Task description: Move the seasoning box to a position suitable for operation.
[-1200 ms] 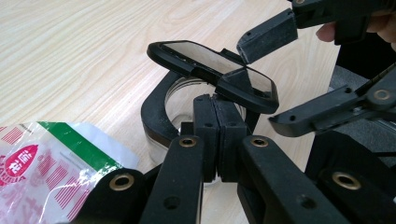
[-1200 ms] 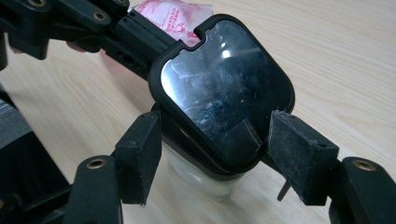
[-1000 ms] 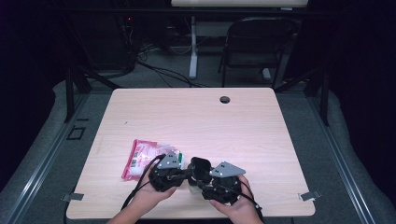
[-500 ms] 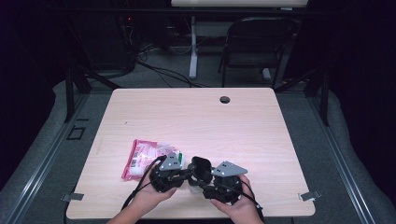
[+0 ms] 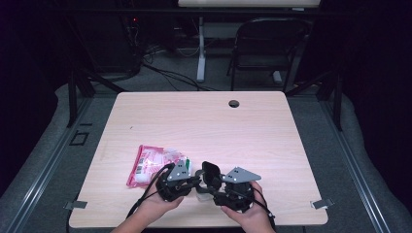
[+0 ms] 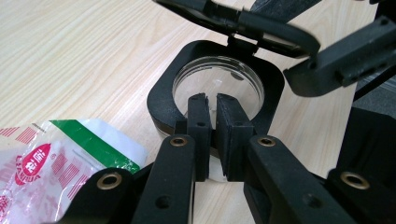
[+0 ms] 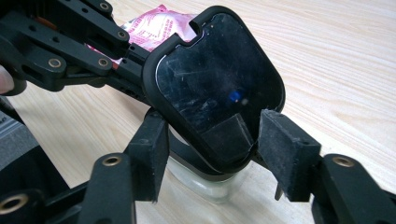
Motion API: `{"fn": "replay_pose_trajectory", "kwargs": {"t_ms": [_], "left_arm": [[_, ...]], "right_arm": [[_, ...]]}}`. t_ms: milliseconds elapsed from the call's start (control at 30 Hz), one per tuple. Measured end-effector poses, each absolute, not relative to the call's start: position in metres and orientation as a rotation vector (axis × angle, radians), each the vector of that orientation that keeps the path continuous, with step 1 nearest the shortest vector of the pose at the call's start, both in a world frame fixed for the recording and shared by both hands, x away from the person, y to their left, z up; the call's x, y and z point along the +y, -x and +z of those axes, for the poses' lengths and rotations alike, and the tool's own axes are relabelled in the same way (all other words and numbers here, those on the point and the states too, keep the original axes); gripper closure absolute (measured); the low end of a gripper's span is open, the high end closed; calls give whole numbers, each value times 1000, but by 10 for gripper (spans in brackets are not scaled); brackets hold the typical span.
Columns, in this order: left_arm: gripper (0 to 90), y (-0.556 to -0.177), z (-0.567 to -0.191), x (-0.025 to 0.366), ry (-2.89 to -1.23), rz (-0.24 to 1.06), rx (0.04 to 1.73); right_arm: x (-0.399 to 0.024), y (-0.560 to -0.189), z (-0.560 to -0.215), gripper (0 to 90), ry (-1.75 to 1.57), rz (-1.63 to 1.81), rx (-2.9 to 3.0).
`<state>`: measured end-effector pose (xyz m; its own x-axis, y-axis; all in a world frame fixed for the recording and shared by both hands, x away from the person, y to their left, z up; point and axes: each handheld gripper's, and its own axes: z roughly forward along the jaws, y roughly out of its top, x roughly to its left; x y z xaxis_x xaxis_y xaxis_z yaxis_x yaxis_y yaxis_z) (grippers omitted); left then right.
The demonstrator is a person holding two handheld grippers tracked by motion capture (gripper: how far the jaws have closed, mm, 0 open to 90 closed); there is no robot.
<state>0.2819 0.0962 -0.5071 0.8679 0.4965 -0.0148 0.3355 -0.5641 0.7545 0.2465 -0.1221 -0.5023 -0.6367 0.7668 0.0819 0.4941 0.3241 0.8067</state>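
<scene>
A small clear glass jar [image 6: 219, 77] with a black collar [image 6: 159, 95] stands near the table's front edge [image 5: 203, 193]. Its hinged black lid [image 7: 210, 70] is tipped up and open [image 5: 210, 171]. My left gripper [image 6: 215, 105] is shut on the jar's near rim, one pad inside and one outside [image 5: 197, 182]. My right gripper [image 7: 215, 126] straddles the lid's lower edge from the other side [image 5: 214, 183]. Its jaws have just been closing. The right pad [image 7: 280, 144] meets the lid's edge, and a small gap is left at the other pad.
A pink and white plastic packet [image 5: 153, 162] lies flat just left of the jar, next to my left gripper [image 6: 56, 163]. A round cable hole [image 5: 234, 103] sits at the table's far edge. Behind the table are a folding chair [image 5: 265, 46] and floor cables.
</scene>
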Motion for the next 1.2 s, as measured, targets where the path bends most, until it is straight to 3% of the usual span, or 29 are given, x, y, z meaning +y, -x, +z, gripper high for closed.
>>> {"fn": "replay_pose_trajectory", "kwargs": {"t_ms": [533, 933, 1067, 1200], "left_arm": [[844, -282, -508, 97, -2216, 248, 596], [846, -282, -508, 97, -2217, 236, 593], [847, -282, -508, 97, -2216, 232, 595], [844, -282, -507, 98, -2213, 224, 602]], "right_arm": [[-149, -245, -494, 556, -1216, 1284, 2261], [-164, -247, -491, 720, -1306, 1301, 2276], [-164, -247, -491, 728, -1303, 1281, 2281], [-161, -247, -494, 674, -1310, 1265, 2269]]}}
